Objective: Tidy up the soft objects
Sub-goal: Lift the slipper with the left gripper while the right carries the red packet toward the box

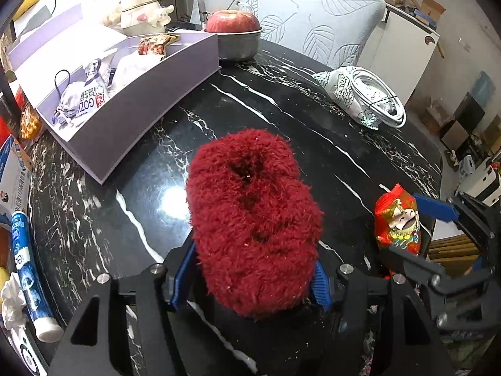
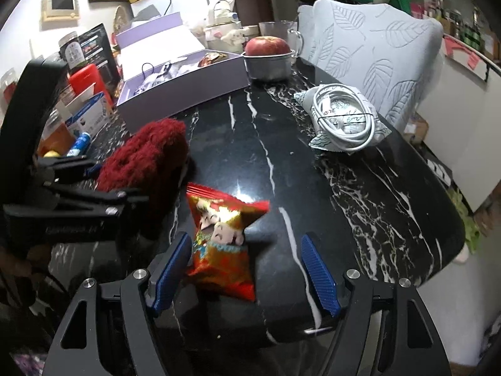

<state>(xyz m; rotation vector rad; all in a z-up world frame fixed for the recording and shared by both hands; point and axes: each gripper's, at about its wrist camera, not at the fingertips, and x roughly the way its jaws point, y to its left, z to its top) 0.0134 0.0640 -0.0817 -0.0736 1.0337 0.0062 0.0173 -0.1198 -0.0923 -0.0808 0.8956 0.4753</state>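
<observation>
- The fluffy dark-red sock sits pinched between the blue fingers of the left gripper; its bulk stands up over the black marble bench, and the right wrist view shows it at the left, raised off the surface.
- A small red and gold pouch printed with a cartoon figure lies on the bench just beside the sock.
- The right gripper has its fingers spread wide to either side of the pouch; the left pad seems close to the pouch edge, though contact cannot be told.
- Farther along the bench, a coiled white cable rests on a patterned cloth bag.
- An open lilac box holding small packets stands at the bench's left side.
- Just beside the box, a metal bowl carries a red apple.
- A blue tube lies at the left edge.
- A leaf-patterned pillow stands behind the bench.
</observation>
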